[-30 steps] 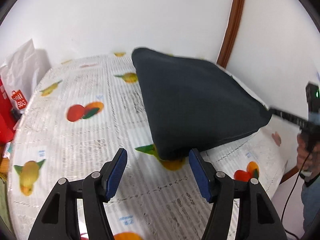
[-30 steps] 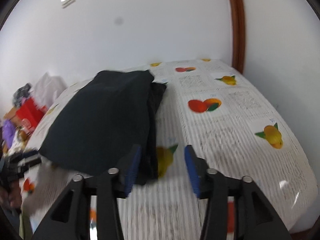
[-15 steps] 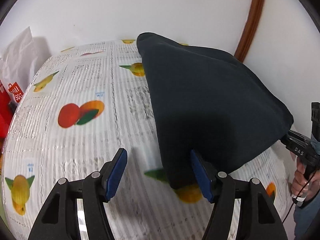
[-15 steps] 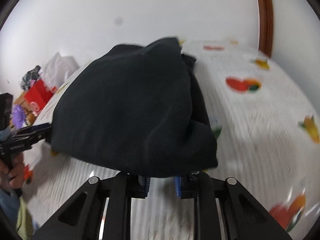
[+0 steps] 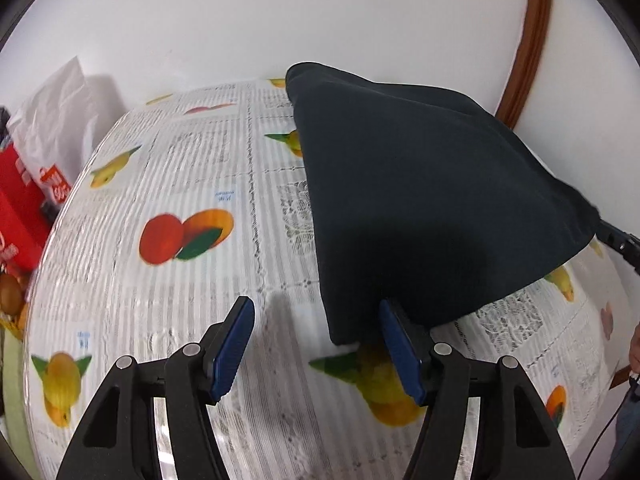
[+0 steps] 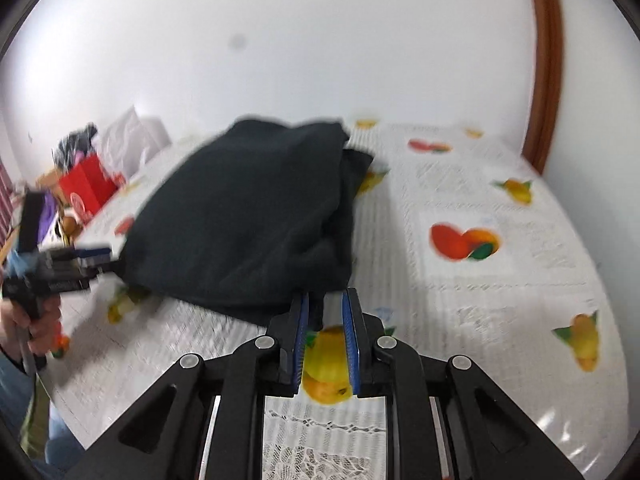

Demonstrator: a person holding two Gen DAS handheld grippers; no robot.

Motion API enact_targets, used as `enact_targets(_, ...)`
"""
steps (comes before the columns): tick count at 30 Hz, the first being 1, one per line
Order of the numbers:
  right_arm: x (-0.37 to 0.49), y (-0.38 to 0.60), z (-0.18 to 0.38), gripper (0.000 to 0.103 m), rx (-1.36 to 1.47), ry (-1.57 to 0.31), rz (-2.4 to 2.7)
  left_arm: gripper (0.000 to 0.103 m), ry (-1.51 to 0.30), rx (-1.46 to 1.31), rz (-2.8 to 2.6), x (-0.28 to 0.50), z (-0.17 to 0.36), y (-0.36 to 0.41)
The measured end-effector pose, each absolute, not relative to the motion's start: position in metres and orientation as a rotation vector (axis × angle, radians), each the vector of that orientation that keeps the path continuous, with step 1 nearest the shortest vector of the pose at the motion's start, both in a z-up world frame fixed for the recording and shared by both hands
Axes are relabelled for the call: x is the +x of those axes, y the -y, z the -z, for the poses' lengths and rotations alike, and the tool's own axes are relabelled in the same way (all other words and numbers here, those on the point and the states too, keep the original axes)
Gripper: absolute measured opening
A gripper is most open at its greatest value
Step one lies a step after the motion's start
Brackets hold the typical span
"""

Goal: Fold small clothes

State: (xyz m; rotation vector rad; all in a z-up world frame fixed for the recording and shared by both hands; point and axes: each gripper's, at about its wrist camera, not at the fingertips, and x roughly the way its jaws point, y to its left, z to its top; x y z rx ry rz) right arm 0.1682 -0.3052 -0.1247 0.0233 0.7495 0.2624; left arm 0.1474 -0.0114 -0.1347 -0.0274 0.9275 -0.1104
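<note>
A dark navy garment [image 5: 432, 200] is held up off a table with a fruit-print cloth [image 5: 180, 240]. In the left wrist view my left gripper [image 5: 318, 320] is open; the garment's near corner hangs against the inner side of its right finger, not pinched. In the right wrist view my right gripper [image 6: 324, 308] is nearly closed, jaws narrow, pinching the garment's [image 6: 248, 216] lower edge. The left gripper [image 6: 92, 258] also shows there, at the garment's far corner. The right gripper's tip [image 5: 620, 240] shows at the garment's right corner in the left wrist view.
A white plastic bag [image 5: 60, 120] and a red box [image 5: 16, 208] sit at the table's left end. White walls stand behind, with a brown door frame [image 5: 528, 40]. Clutter [image 6: 76, 152] lies beyond the table in the right wrist view.
The right gripper closed on the garment's edge and lifted it. The garment rose and swung toward the left gripper, whose open fingers now reach its near corner.
</note>
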Motion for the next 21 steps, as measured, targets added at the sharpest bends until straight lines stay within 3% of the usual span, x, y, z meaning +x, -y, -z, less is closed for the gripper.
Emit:
enact_targets(6,0.184,0.284,0.120,0.018,0.020,-0.697,-0.261,0.062,-0.897,-0.039,0.084,0.135,0.113,0.016)
enact_targets(11,0.190,0.282,0.157,0.018,0.027,-0.817,-0.181,0.062,-0.868,-0.063,0.082,0.123,0.092,0.017)
enact_targets(15,0.167,0.283,0.126,0.021,0.041,-0.799,-0.104,0.065,-0.832,-0.062,0.081,0.106,0.067,0.023)
enact_targets(16,0.159,0.281,0.112,0.024,0.035,-0.784,-0.077,0.067,-0.822,-0.060,0.080,0.102,0.061,0.025)
enact_targets(18,0.144,0.277,0.090,0.049,0.035,-0.759,-0.034,0.074,-0.789,-0.045,0.074,0.087,0.045,0.030)
enact_targets(21,0.114,0.270,0.053,0.074,0.051,-0.695,-0.011,0.083,-0.739,-0.021,0.071,0.059,0.020,0.038)
